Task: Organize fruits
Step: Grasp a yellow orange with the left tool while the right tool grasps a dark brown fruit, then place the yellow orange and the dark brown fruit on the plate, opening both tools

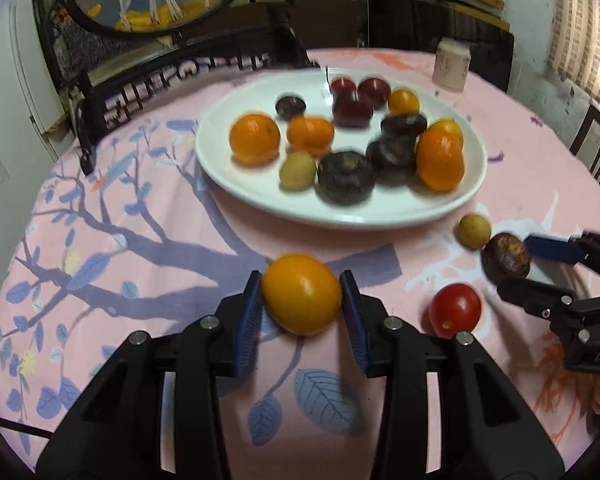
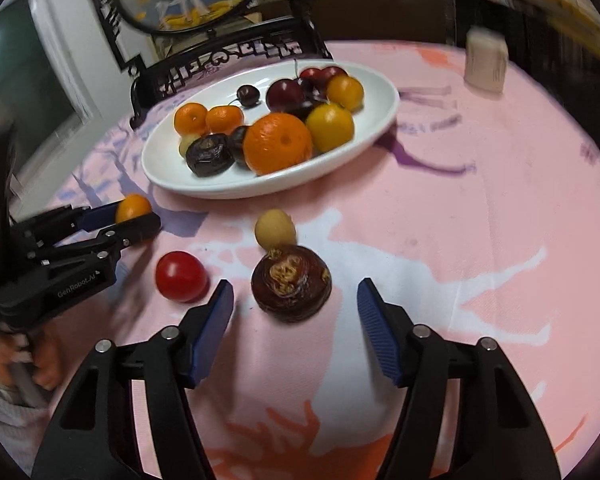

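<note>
Most fruit was already gathered on the plate (image 1: 256,200) mid-table. An orange (image 1: 302,294) was gripped by the left claw (image 1: 302,300); a chestnut (image 2: 291,282) was straddled, untouched, by the half-open right claw (image 2: 296,300). A tomato (image 2: 181,276) and longan (image 2: 275,229) remained loose.

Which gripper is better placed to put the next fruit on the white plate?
The left gripper, probably: its pads are shut on the yellow-orange fruit. The right gripper is open around the dark brown fruit, not gripping it.
</note>
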The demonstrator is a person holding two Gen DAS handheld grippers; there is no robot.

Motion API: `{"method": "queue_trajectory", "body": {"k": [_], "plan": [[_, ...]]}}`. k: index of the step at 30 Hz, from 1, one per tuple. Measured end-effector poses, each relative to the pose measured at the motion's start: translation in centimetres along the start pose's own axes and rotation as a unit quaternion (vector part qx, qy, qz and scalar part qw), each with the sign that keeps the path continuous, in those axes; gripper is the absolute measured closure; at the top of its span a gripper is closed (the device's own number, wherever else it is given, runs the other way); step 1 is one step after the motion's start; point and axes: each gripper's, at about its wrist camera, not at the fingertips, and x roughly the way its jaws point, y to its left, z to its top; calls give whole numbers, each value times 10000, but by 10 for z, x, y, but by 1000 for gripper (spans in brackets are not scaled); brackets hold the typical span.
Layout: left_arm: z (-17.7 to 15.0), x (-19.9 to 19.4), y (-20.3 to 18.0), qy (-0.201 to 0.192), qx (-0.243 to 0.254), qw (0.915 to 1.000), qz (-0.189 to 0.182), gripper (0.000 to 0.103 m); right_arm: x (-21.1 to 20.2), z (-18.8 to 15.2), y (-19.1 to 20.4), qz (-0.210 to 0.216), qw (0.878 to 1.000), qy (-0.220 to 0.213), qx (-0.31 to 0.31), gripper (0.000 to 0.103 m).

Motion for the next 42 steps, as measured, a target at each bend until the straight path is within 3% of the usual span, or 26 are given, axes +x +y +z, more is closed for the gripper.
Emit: {"method": "queue_trajectory", "body": {"k": [2, 8, 14, 18, 23, 28, 29, 30, 31, 36, 42], "plan": [[0, -1, -3, -53, 58, 10000, 58, 63, 2, -2, 7, -159, 9996, -43, -238, 62], [1, -12, 6, -229, -178, 9996, -33, 64, -4, -2, 2, 137, 9998, -55, -163, 63], [13, -46, 9, -781, -252, 9966, 3, 64, -44, 6, -15, 400, 9964, -713, 227, 63], [44, -39, 12, -763, -320, 9966, -7, 64, -50, 28, -29, 557, 9926, -902, 590, 63], [78, -7, 14, -626, -516, 9967, -43, 64, -29, 80, -32, 837, 9885, -900, 884, 63], [80, 15, 26, -470, -736, 9961, -129, 62, 17, 111, -14, 930, 9901, -681, 804, 62], [78, 17, 29, -485, -770, 9958, -125, 50, 25, 113, -15, 1009, 9891, -656, 849, 59], [77, 17, 30, -512, -770, 9957, -61, 32, 28, 113, -17, 1032, 9886, -638, 887, 56], [77, 16, 30, -575, -759, 9955, 10, 28, 29, 112, -20, 1023, 9883, -646, 926, 50], [75, 4, 30, -726, -781, 9943, -52, 26, 6, 103, -32, 1081, 9834, -954, 1098, 44], [57, -8, 22, -805, -497, 9947, 399, 17, -18, 75, -48, 1186, 9762, -979, 1531, 35]]}}
